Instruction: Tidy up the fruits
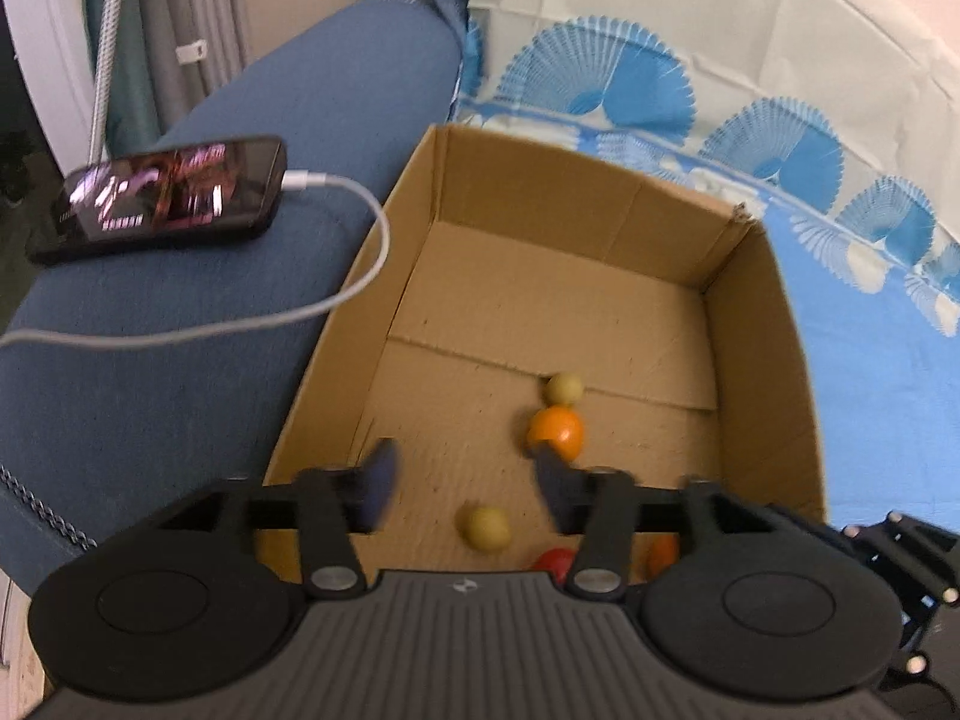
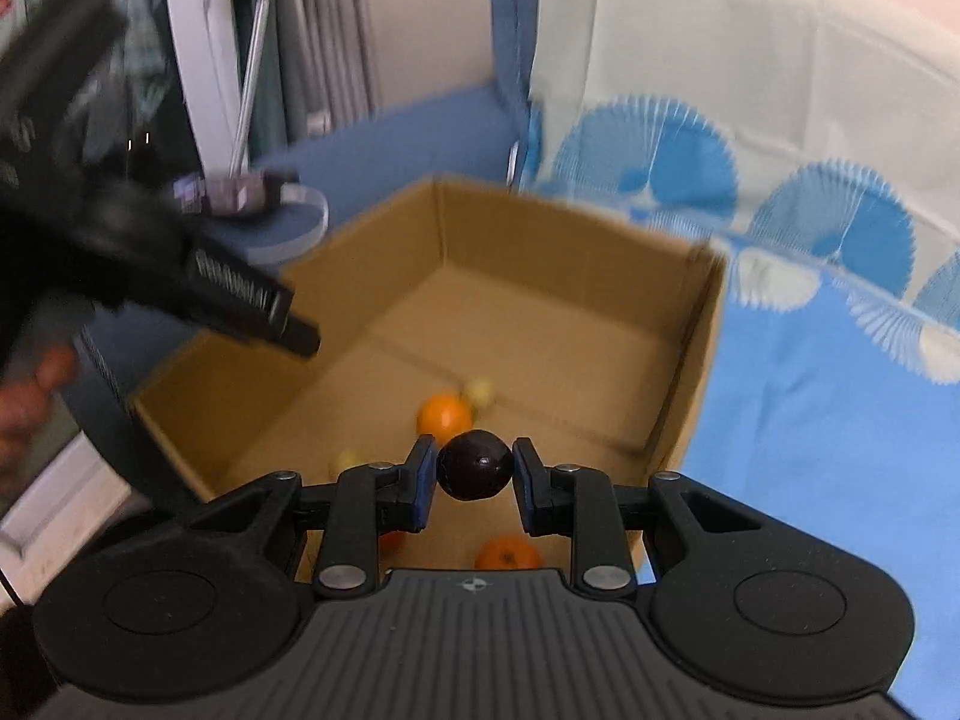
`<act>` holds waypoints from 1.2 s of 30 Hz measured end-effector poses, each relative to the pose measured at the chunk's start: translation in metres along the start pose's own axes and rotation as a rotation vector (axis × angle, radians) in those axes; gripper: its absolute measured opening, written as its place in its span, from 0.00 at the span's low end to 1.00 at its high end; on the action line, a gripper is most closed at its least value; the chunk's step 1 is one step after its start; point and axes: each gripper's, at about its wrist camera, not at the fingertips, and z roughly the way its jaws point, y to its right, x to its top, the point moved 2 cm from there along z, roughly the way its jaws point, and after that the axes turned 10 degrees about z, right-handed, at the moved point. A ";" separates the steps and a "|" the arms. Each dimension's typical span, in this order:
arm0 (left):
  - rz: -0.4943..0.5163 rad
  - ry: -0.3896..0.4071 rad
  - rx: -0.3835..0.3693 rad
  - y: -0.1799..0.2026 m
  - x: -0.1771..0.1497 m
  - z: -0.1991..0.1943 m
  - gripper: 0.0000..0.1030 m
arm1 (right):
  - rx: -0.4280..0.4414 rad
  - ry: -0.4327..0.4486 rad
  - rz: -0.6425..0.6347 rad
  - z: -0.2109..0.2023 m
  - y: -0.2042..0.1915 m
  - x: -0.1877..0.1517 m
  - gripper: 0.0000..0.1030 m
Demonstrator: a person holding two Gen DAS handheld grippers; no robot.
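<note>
Two grippers are in view, and I take them nearest first. My right gripper (image 2: 474,483) is clamped on a dark, near-black round fruit (image 2: 474,464), probably a plum, with both blue pads pressed against its sides. It holds the fruit above the near end of an open cardboard box (image 2: 690,360). My left gripper (image 1: 462,480) stands wide apart with nothing between its blue pads (image 1: 379,480), and it also hangs over the near end of the box (image 1: 762,330).

Inside the box, nearest me in the left view, I note a pale yellow-green fruit (image 1: 483,528) lying between the fingers' line of sight. A red fruit (image 1: 555,561) and an orange fruit (image 1: 662,553) sit partly hidden behind the gripper body. Further in, an orange (image 1: 555,433) rests on the floor just beyond the right finger, with a second pale yellow fruit (image 1: 564,387) touching its far side. The right view confirms the orange (image 2: 444,417) and the pale fruit (image 2: 480,390) behind it, plus another orange (image 2: 507,553) at the near edge.

The box sits on a blue patterned sheet (image 1: 870,360). To its left, on a blue cushioned armrest (image 1: 180,360), lies a phone (image 1: 162,198) with a lit screen and a white charging cable (image 1: 360,294) plugged in. Both views are motion-blurred, so finer details are uncertain.
</note>
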 end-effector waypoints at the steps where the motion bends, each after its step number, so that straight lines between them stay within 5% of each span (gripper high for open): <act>1: 0.001 -0.004 0.008 0.000 -0.001 0.001 0.89 | -0.007 -0.012 -0.003 0.003 0.000 -0.003 0.28; 2: -0.002 -0.006 0.024 0.000 -0.003 0.001 0.94 | -0.016 -0.020 -0.005 0.005 0.000 -0.004 0.28; 4: -0.003 0.008 0.041 0.000 -0.004 -0.002 0.98 | -0.032 -0.014 -0.005 0.004 0.001 -0.004 0.48; 6: 0.008 -0.002 0.043 0.003 -0.006 -0.005 1.00 | -0.062 0.035 -0.006 -0.008 0.004 -0.001 0.78; 18: 0.066 -0.031 0.141 0.020 -0.051 -0.053 1.00 | -0.138 0.110 0.091 -0.068 0.011 -0.019 0.92; 29: 0.052 0.115 0.153 0.023 -0.084 -0.111 1.00 | -0.113 0.221 0.053 -0.115 -0.003 -0.029 0.95; 36: 0.081 0.138 0.146 0.022 -0.079 -0.100 1.00 | -0.091 0.182 0.067 -0.110 0.007 -0.029 0.96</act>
